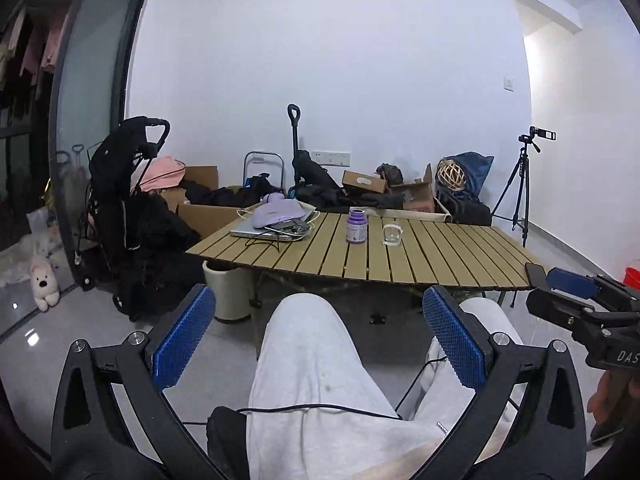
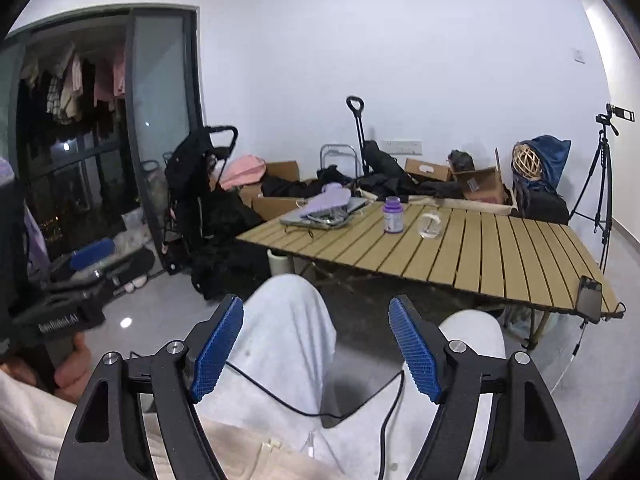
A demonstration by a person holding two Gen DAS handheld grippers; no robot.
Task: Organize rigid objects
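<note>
A purple bottle (image 1: 356, 226) (image 2: 392, 215) stands upright on the slatted wooden table (image 1: 400, 264) (image 2: 460, 256). A clear glass cup (image 1: 391, 235) (image 2: 431, 225) stands just right of it. A laptop (image 1: 260, 232) (image 2: 316, 218) with a lilac item (image 1: 276, 214) (image 2: 328, 202) and cables on top lies at the table's far left. My left gripper (image 1: 318, 332) is open and empty, held over the person's lap, well short of the table. My right gripper (image 2: 316, 344) is open and empty, also over the lap.
A black phone (image 2: 589, 298) (image 1: 536, 274) lies at the table's near right corner. Behind the table are cardboard boxes (image 1: 364, 182), dark bags and a folded stroller (image 1: 120, 200). A tripod with a camera (image 1: 520, 184) stands at the right. A white bin (image 1: 228, 292) sits under the table.
</note>
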